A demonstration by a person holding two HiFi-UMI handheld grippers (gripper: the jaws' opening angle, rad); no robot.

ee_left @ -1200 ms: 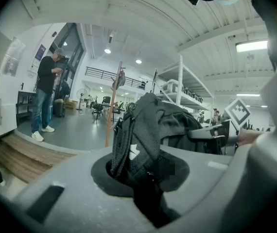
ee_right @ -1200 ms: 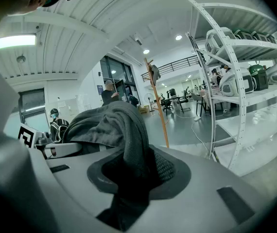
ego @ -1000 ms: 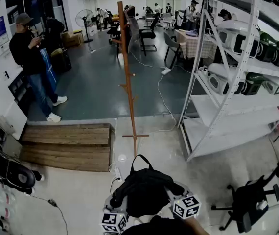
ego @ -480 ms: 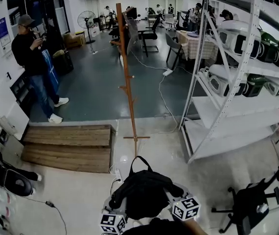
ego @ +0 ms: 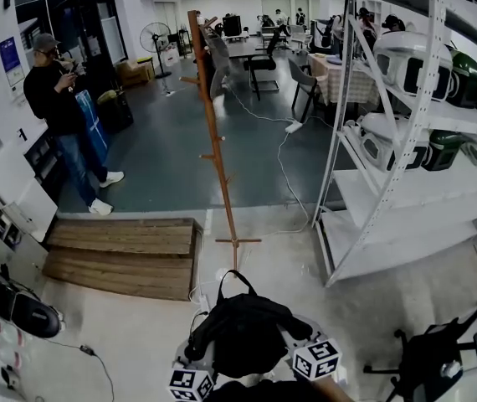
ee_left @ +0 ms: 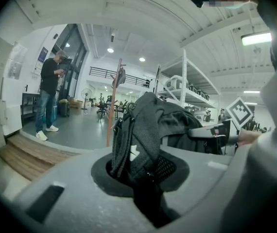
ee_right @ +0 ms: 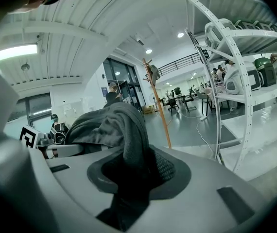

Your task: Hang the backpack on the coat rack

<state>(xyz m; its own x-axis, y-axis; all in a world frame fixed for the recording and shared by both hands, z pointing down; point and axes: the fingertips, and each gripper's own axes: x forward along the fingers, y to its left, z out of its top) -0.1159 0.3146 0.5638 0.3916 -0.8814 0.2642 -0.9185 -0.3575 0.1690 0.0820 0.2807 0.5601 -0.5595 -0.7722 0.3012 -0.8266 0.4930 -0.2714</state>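
A black backpack point(ego: 243, 335) hangs between my two grippers at the bottom of the head view, its top loop standing up. My left gripper point(ego: 205, 352) is shut on a mesh shoulder strap point(ee_left: 137, 140). On the other side my right gripper point(ego: 295, 332) is shut on a dark fold of the backpack point(ee_right: 121, 130). The wooden coat rack point(ego: 212, 141) stands upright just ahead, its cross foot point(ego: 237, 242) a short way beyond the bag. Something dark hangs from the top of the coat rack point(ee_left: 114, 101). The rack pole point(ee_right: 159, 106) also shows in the right gripper view.
A person point(ego: 61, 120) in dark clothes stands at the left by a wall. A low wooden step point(ego: 121, 254) lies left of the rack's foot. White metal shelving point(ego: 364, 141) with appliances fills the right. A black office chair point(ego: 431, 360) sits at lower right; cables point(ego: 282, 166) cross the floor.
The view has advanced toward the coat rack: its foot sits lower and closer, and its pole has shifted left. Both grippers keep their hold on the backpack.
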